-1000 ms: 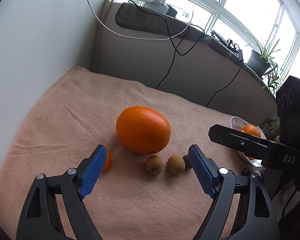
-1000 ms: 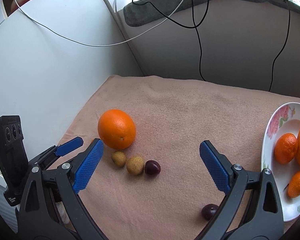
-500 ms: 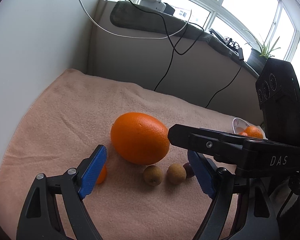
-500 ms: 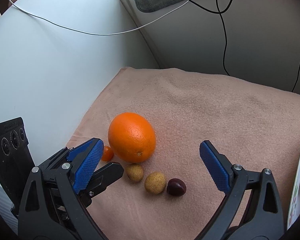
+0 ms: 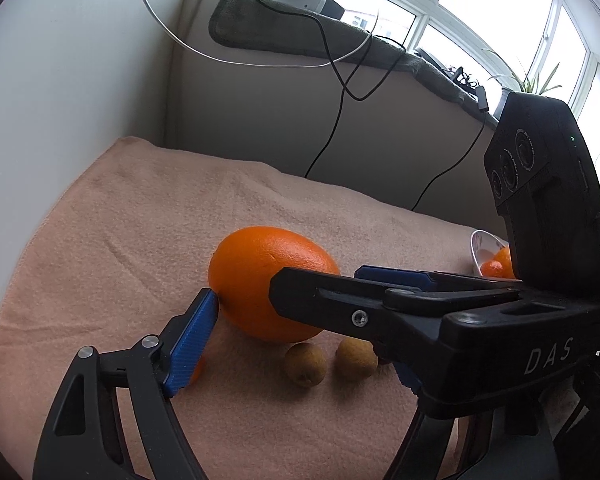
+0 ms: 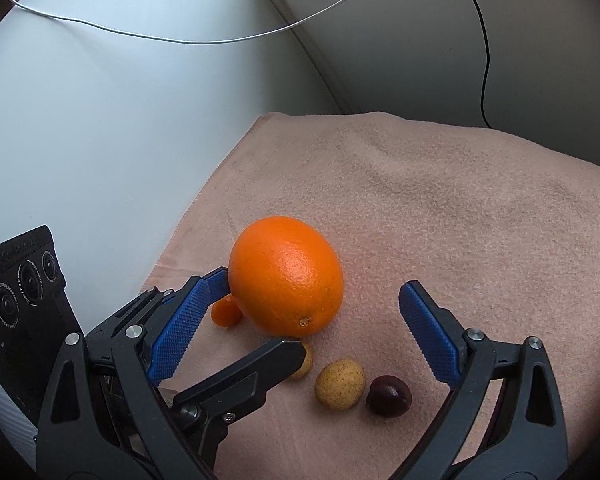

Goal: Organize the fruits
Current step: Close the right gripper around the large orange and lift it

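A large orange point(image 5: 268, 280) point(image 6: 286, 276) lies on the pink towel point(image 5: 140, 216) point(image 6: 460, 208). In front of it lie two small tan fruits point(image 5: 304, 364) point(image 6: 339, 383), a dark plum point(image 6: 389, 395) and a tiny orange fruit point(image 6: 226, 312). My left gripper point(image 5: 300, 344) is open just before the orange, its left pad beside it. My right gripper point(image 6: 300, 332) is open around the orange's near side and reaches across the left wrist view point(image 5: 340, 300).
A white bowl point(image 5: 482, 246) with orange fruits sits at the far right of the towel. Grey walls stand to the left and behind, with hanging cables point(image 5: 332, 128). The towel's left edge runs along the wall.
Both grippers have moved forward and closer to the large orange. The right gripper has swung left across the left gripper's view, and the bowl has left the right wrist view.
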